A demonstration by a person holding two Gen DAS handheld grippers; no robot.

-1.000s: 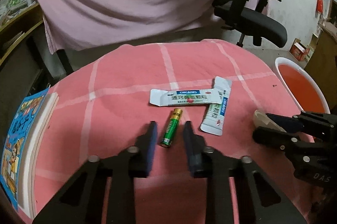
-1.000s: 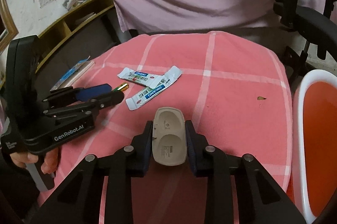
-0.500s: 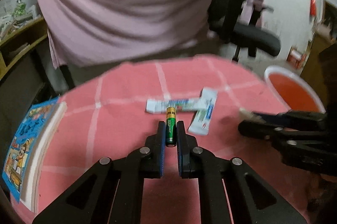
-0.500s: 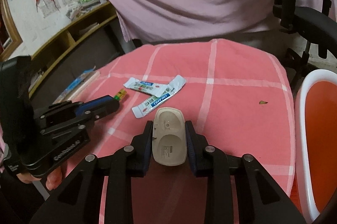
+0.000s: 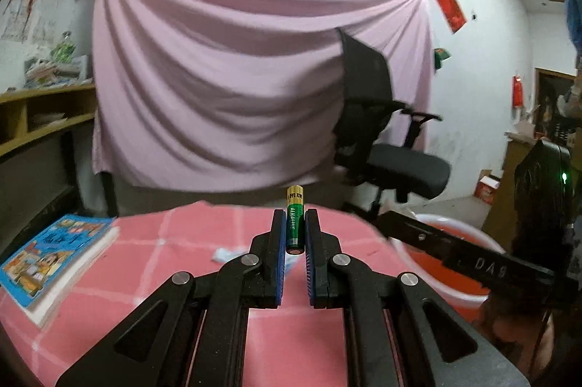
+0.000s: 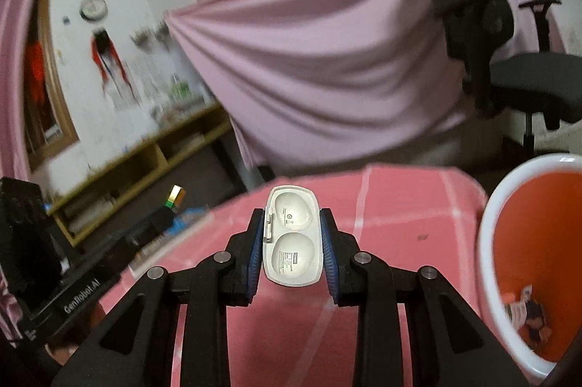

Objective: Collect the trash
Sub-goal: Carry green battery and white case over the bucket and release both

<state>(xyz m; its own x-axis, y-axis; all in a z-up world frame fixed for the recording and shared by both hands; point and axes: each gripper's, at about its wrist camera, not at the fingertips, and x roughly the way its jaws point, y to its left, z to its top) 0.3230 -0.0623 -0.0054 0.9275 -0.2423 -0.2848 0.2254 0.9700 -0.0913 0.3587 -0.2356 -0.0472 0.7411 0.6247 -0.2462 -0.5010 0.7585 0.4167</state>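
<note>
Left wrist view: left gripper [image 5: 295, 230] is pinching a battery [image 5: 294, 221] between its blue pads [image 5: 279, 256], battery pointing forward along the fingers, gold tip sticking out past the fingertips, raised off the table [image 5: 145, 241]. Table is wearing a pink checked cloth; a book [image 5: 51, 256] is lying near its left edge, and a white sachet [image 5: 223, 254] is peeking out just left of the fingers, partly hidden and blurred. Right gripper [image 5: 454, 252] is reaching in from the right in front of the bin [image 5: 483, 243], white rim, orange inside. Black chair [image 5: 385, 147] and pink curtain [image 5: 225, 88] are sitting behind the table. Right wrist view: right gripper [image 6: 293, 238] is clamping a white plastic case [image 6: 293, 238] by its long sides, hollow side up, held above the cloth. Bin [image 6: 487, 241] is standing just right of the table, some scraps [image 6: 523, 310] lying at its bottom. Left gripper [image 6: 156, 223] is showing at the left with the battery's [image 6: 175, 196] gold end poking up.
</note>
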